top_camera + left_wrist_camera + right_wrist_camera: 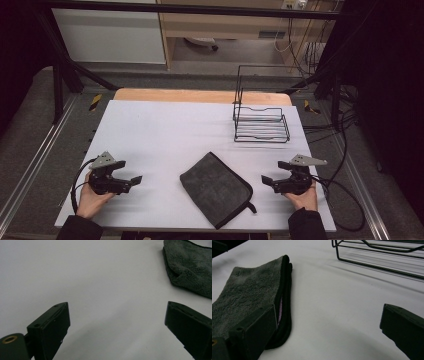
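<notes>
We are at the very start of the work: the folded dark grey towel lies untouched on the white table, near its front edge and between our two tools. The left gripper rests low at the table's left with its jaws spread wide and nothing between them; in the left gripper view the towel sits well ahead and to one side. The right gripper rests at the right, its jaws equally wide and empty, with the towel just beside one jaw. We judge that the next move calls for bringing both grippers inward to the towel's edges and pinching the layered cloth cleanly, low against the table. In the high view the towel's long axis runs diagonally, from its upper-left corner towards the lower right, where a small loop sticks out. The black wire rack stands well apart at the back right
</notes>
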The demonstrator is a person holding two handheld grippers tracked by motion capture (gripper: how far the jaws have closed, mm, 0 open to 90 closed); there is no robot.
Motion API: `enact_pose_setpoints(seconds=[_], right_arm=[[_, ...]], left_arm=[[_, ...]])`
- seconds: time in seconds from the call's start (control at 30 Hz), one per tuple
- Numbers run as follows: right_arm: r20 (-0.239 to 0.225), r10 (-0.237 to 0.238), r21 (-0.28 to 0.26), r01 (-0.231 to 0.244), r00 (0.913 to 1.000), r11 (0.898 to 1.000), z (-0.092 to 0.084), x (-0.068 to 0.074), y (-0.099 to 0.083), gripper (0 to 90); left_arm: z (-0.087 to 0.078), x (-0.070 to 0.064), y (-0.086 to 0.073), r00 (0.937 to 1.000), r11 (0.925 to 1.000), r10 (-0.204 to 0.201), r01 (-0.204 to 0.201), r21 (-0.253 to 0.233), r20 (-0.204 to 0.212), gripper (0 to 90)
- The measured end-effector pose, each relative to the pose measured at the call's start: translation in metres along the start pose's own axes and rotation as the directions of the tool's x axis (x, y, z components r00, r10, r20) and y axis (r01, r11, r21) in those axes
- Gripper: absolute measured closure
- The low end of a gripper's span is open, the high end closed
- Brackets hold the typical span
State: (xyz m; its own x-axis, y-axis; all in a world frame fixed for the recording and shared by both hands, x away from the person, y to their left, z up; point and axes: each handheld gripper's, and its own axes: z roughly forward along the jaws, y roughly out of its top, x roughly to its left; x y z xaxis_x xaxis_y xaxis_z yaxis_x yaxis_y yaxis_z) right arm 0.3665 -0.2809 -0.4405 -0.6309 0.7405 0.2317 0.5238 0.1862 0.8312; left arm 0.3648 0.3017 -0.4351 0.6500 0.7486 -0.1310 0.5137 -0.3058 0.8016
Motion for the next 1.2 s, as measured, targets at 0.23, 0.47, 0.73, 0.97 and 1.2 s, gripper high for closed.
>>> enact_pose_setpoints(seconds=[0.23,0.47,0.73,0.97,1.2], right_arm=[[0.000,-0.003,0.003,0.003,1.0000,1.000,0.000,0.000,0.000,1.5],[0.009,-0.004,0.006,0.004,1.0000,1.000,-0.001,0.001,0.000,1.6],[0.011,-0.004,0.007,0.004,0.9999,1.000,0.000,0.003,0.001,1.7],[0.006,-0.015,0.014,0.015,0.9999,1.000,0.004,0.006,0.003,2.1],[0.000,-0.022,0.022,0.022,0.9998,1.000,0.007,0.010,0.004,3.1]], left_arm=[[-0.001,0.001,0.001,0.9999,0.9999,-0.013,0.013,0.005,-0.006,6.2],[0.000,-0.006,0.005,0.9999,0.9999,-0.011,0.010,0.009,0.008,6.3],[0.005,-0.019,0.013,0.9998,0.9994,-0.015,0.015,0.032,0.016,8.6],[0.013,-0.036,0.025,0.9994,0.9990,-0.019,0.018,0.040,0.027,16.0],[0.019,-0.053,0.042,0.9987,0.9991,-0.016,0.014,0.040,0.048,24.2]])
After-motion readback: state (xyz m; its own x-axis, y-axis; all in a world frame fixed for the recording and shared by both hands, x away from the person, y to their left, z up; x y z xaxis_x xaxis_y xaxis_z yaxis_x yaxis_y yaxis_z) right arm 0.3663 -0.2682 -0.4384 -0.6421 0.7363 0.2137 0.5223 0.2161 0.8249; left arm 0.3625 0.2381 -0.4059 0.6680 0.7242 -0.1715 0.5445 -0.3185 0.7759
